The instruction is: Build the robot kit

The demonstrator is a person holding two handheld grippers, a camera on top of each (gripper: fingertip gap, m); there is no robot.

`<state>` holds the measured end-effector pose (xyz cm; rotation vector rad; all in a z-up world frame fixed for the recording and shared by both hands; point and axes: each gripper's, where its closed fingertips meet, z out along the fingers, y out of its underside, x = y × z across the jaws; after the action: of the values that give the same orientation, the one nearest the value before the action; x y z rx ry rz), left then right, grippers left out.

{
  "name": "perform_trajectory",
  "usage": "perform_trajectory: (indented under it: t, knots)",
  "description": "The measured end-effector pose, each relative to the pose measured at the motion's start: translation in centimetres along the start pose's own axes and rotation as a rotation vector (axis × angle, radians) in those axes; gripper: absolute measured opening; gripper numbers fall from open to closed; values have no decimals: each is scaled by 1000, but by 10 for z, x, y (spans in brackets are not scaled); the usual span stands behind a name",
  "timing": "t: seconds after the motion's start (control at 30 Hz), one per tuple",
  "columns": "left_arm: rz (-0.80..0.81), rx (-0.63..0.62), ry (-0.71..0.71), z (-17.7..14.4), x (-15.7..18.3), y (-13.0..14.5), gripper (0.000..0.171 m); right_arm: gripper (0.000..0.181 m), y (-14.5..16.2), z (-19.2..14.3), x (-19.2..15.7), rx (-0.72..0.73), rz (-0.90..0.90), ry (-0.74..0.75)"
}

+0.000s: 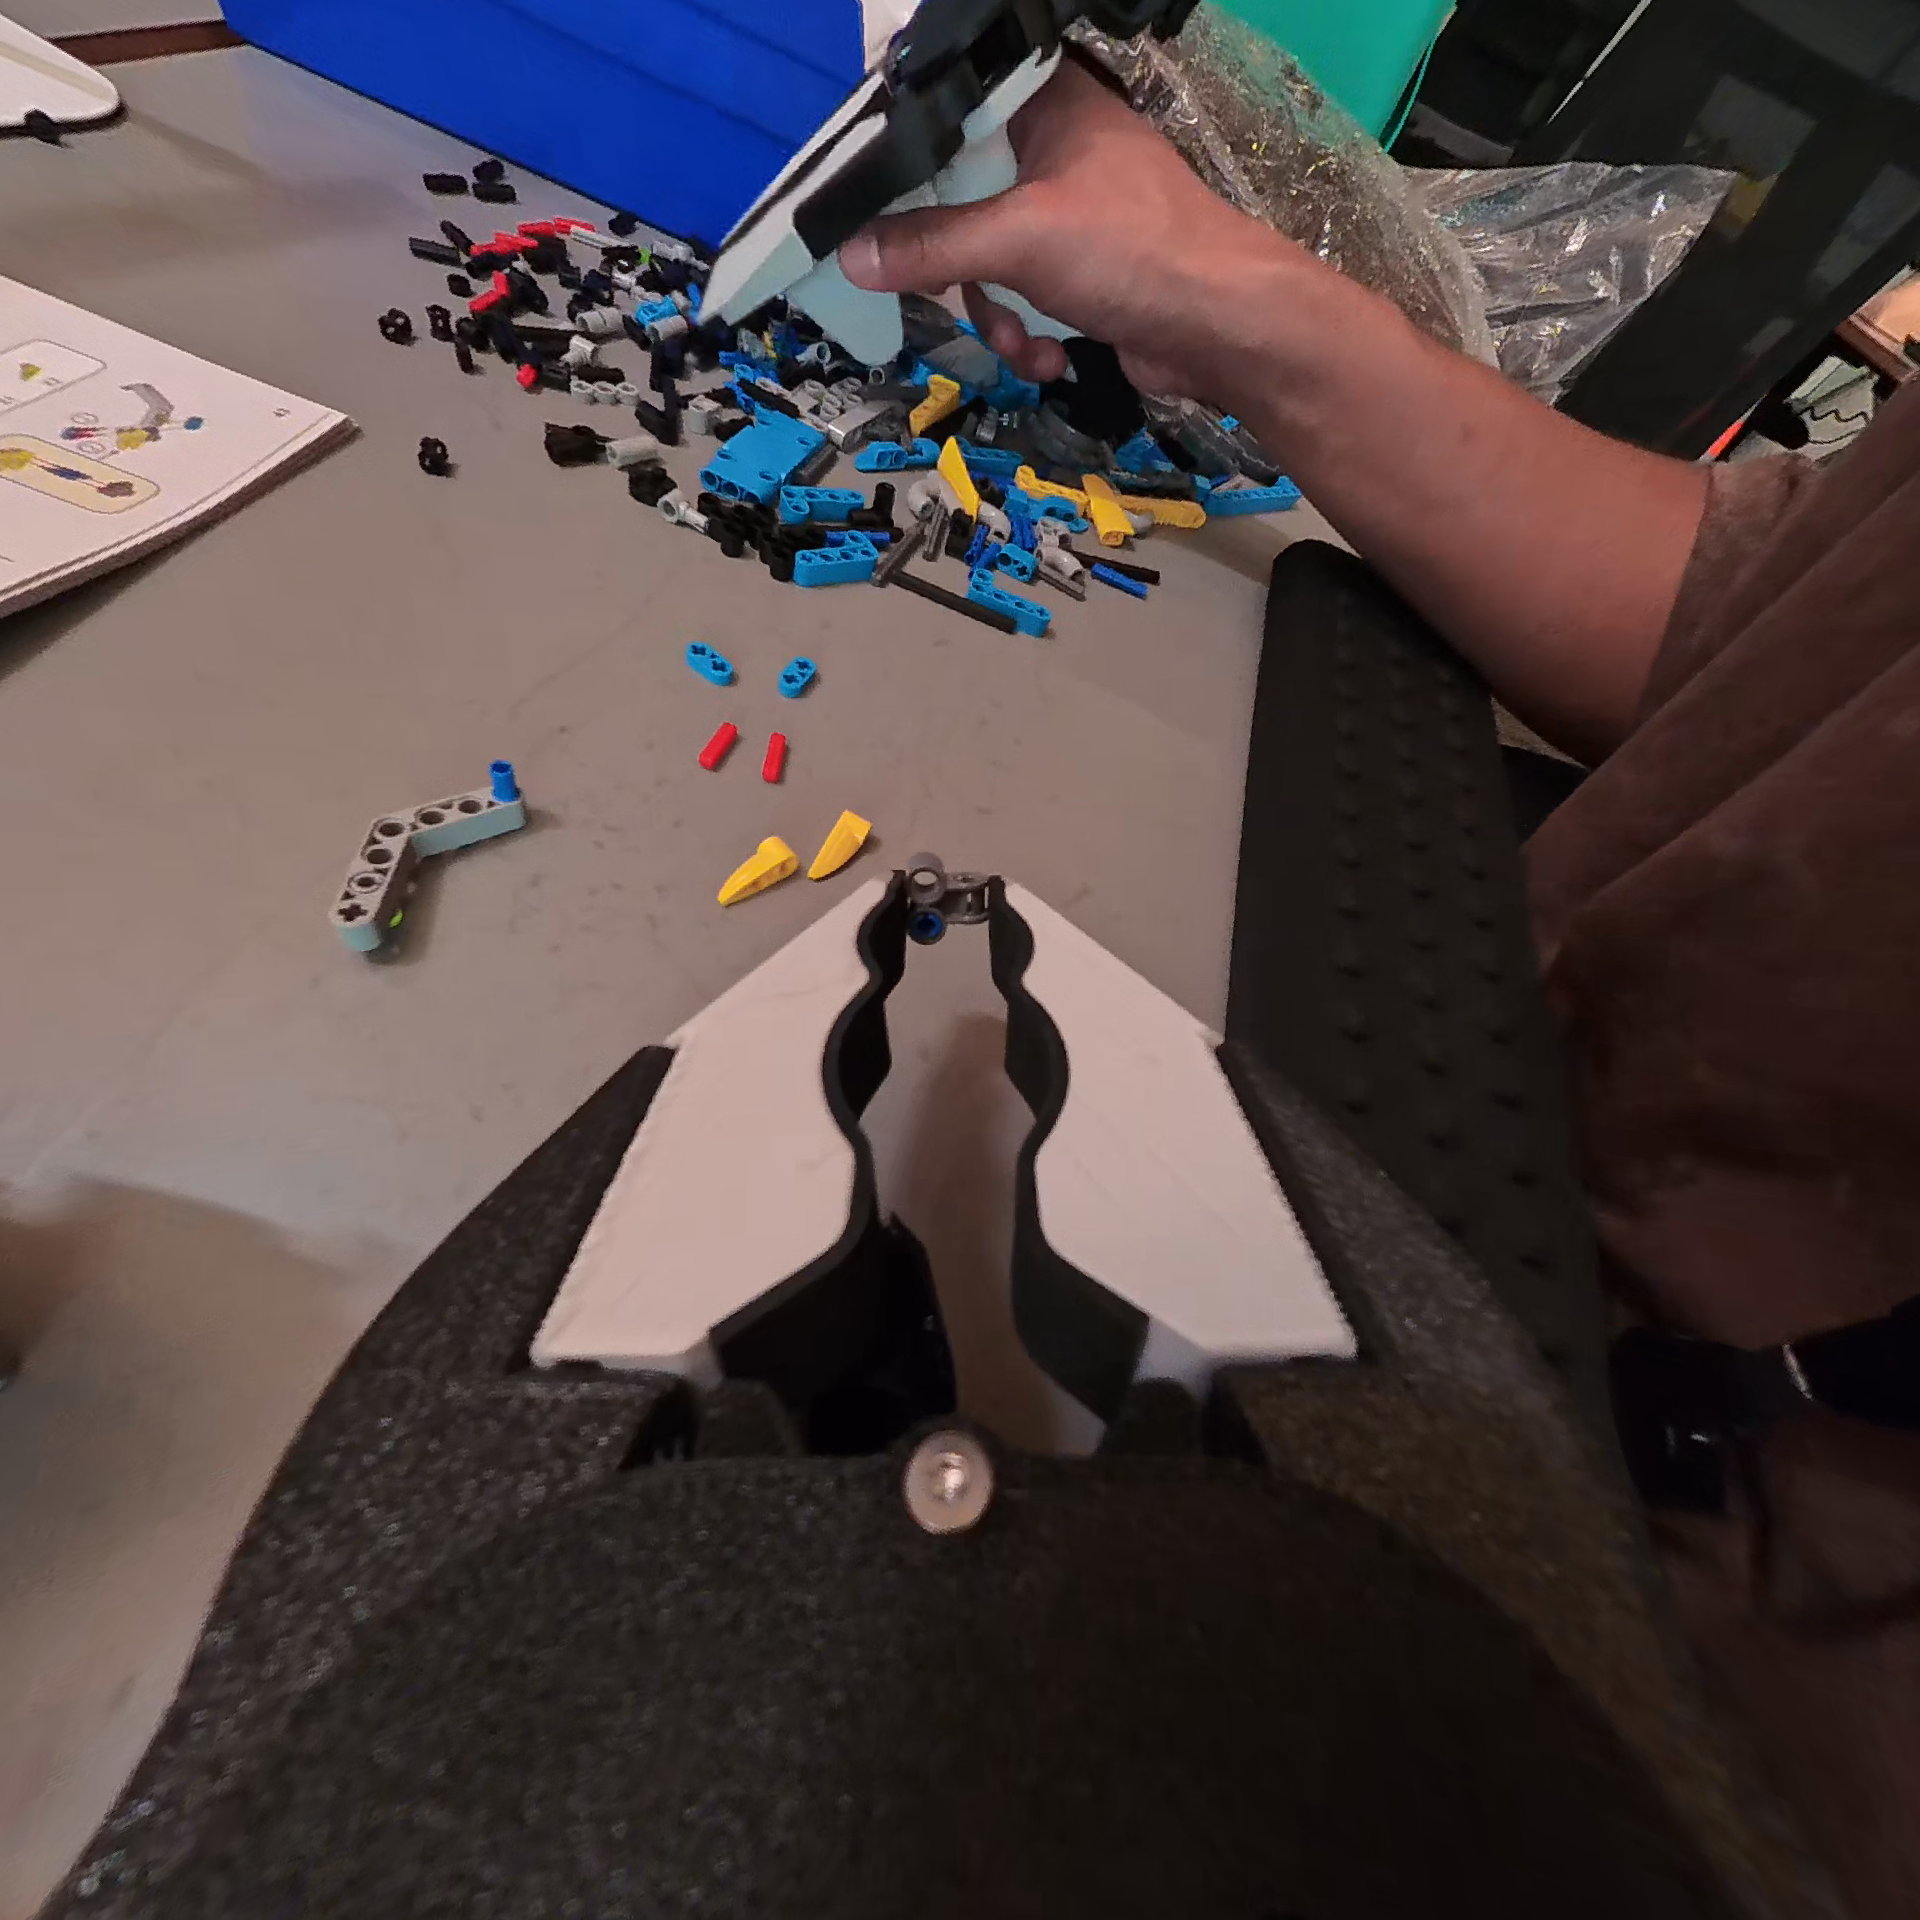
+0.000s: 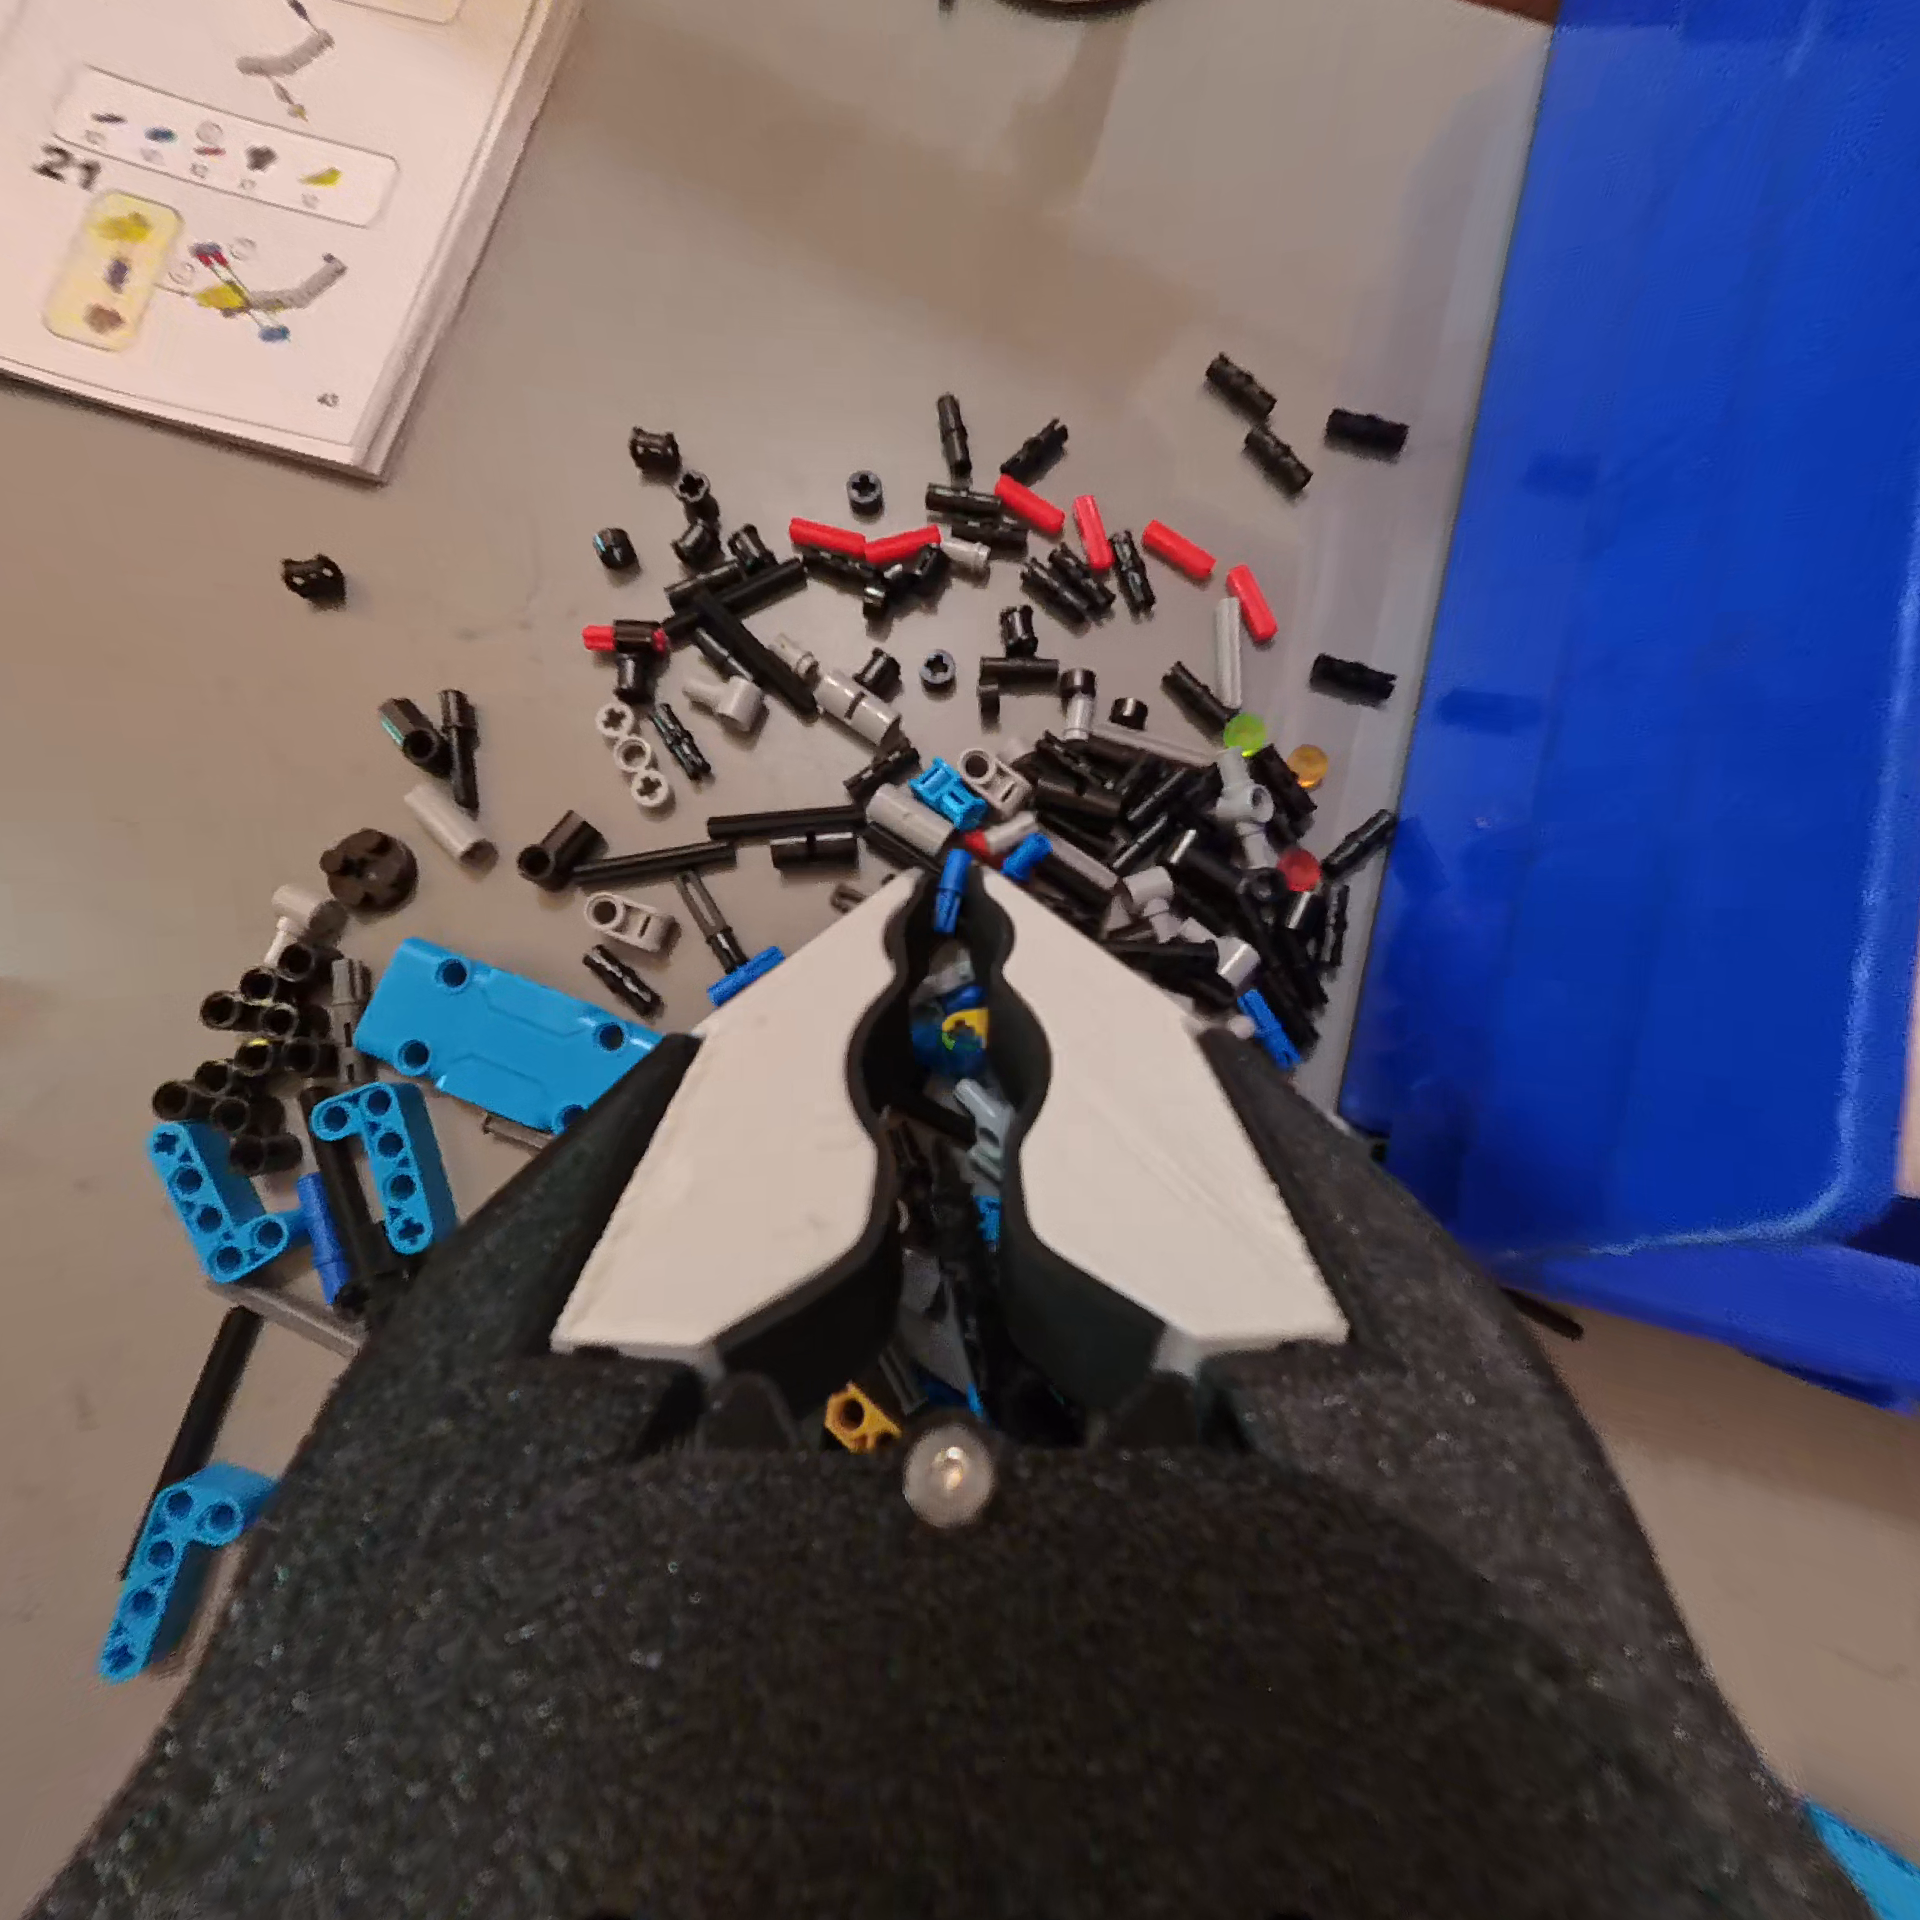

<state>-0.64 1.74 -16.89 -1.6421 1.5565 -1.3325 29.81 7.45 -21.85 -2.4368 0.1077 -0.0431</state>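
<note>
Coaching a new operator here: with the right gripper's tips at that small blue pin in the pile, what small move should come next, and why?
Probably lift the right gripper a little, straight up. Its fingertips look closed on the small blue pin, and the loose black and grey pins crowding it could be dragged by sideways motion.

Set apart from the loose parts pile (image 1: 831,416), toward the camera, two blue oval links (image 1: 710,663), two red pins (image 1: 718,745), two yellow wedges (image 1: 758,869) and one grey angled beam (image 1: 416,842) are counted. Beside the pile, one blue bin (image 1: 582,94) and one booklet (image 1: 135,436) are seen.

The small grey plastic connector with a blue pin (image 1: 940,902) is sitting pinched between the left gripper's (image 1: 943,896) fingertips, above the table.
</note>
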Motion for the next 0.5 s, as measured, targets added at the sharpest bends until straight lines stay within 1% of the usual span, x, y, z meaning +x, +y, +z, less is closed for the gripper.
perform_trajectory:
  t: [0.07,0.17,0.23,0.3,0.33,0.4,0.43,0.5]
  knots:
    - [-1,0,1,0,0,0,15,5,0,0,0,1,24,-18]
    - [-4,3,-1,0,-1,-1,15,4,-2,-4,0,9,11,-22]
    - [-8,13,-3,-1,-1,-2,15,5,-8,-11,-9,48,-23,-50]
    - [-19,32,-5,-3,-3,-5,15,5,-17,-23,-29,99,-90,-110]
    - [-28,44,-9,-4,-5,-6,15,5,-21,-32,-50,123,-150,-187]
    - [-47,67,-15,-7,-7,-9,15,5,-16,-56,-114,148,-308,-424]
    - [-51,80,-20,-9,-9,-11,15,5,-9,-68,-149,143,-380,-544]
    - [-48,100,-40,-12,-11,-14,15,5,11,-83,-205,104,-490,-695]
